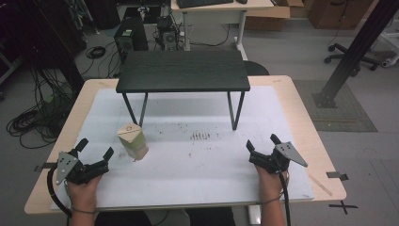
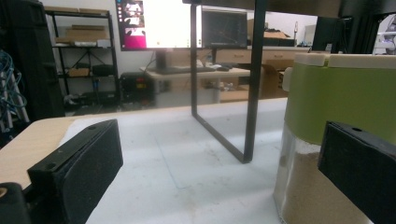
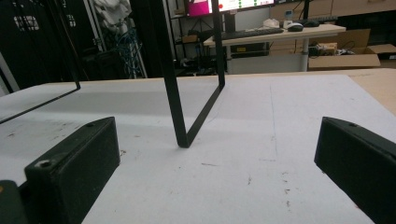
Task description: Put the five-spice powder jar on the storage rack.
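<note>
Both tongs spread, empty: left tongs (image 1: 95,149) beside canister (image 1: 132,141), right tongs (image 1: 262,142) well apart. Risk: off-centre reach tips tall canister on counter (image 1: 197,162).

Jar (image 1: 132,140) on mat (image 1: 197,165), before stand's (image 1: 183,70) left legs, right of left tool (image 1: 95,149)

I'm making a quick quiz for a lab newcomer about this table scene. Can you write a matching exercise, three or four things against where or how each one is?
Things:
1. container
2. black shelf
3. left gripper
4. right gripper

Places or states:
A. open, near the table's right front
B. stands on thin legs at the back of the white mat
C. open, just left of the container
D. green band, sand-coloured filling, in front of the shelf's left legs

Pairs: 1-D, 2-B, 3-C, 4-A
</note>
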`<control>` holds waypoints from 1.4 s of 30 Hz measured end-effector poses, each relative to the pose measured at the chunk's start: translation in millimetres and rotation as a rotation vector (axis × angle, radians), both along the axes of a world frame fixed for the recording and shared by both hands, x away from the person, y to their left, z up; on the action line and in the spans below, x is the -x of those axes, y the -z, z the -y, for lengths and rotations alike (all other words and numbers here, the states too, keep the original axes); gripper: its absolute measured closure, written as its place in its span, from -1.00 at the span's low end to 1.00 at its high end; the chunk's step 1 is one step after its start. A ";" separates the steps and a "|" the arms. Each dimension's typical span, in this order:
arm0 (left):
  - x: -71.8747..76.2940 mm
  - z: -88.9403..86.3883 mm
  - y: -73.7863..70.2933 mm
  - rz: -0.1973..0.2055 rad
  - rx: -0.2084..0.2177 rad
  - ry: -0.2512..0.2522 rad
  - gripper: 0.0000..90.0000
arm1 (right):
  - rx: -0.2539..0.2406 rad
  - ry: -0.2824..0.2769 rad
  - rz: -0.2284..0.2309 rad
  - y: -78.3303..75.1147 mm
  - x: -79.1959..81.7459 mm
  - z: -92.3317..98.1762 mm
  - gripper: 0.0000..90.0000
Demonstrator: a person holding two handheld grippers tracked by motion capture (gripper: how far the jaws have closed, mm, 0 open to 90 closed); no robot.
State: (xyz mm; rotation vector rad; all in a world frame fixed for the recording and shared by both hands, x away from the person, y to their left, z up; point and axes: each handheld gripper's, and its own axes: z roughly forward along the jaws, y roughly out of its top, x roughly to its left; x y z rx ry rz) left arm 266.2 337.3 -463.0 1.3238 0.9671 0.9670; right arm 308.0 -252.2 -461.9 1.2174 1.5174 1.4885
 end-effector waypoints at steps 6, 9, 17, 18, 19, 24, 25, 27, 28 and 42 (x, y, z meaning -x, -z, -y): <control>0.1 -0.1 0.0 0.002 0.004 -0.002 -0.99 | -0.003 -0.004 0.000 0.0 -0.3 0.2 -1.00; 0.1 0.0 0.0 0.000 0.001 -0.003 -0.99 | -0.007 -0.005 0.000 0.0 -0.4 0.8 -1.00; -1.2 -0.8 -0.1 -0.009 0.015 -0.011 -0.99 | -0.025 -0.007 0.011 0.2 1.2 2.1 -1.00; -1.2 -1.4 -0.2 -0.017 0.023 -0.030 -0.99 | -0.021 -0.008 0.009 0.2 1.2 1.9 -1.00; -1.2 -1.4 -0.2 -0.017 0.023 -0.030 -0.99 | -0.021 -0.008 0.009 0.2 1.2 1.9 -1.00; 0.7 -3.0 -1.7 -0.025 0.031 -0.057 -1.00 | -0.027 -0.013 0.011 0.2 1.3 2.1 -1.00; 2.6 -2.6 -2.6 -0.026 0.038 -0.054 -0.99 | -0.032 -0.016 0.012 0.1 1.5 2.4 -1.00; 5.2 -1.3 -3.7 -0.025 0.036 -0.048 -0.99 | -0.035 -0.018 0.013 0.2 1.5 2.6 -1.00; 8.7 1.0 -4.7 -0.019 0.040 -0.041 -0.99 | -0.039 -0.019 0.013 0.2 1.4 2.9 -1.00; 21.1 11.4 -24.7 -0.001 0.055 0.034 -1.00 | -0.041 -0.031 0.010 0.2 0.7 2.6 -1.00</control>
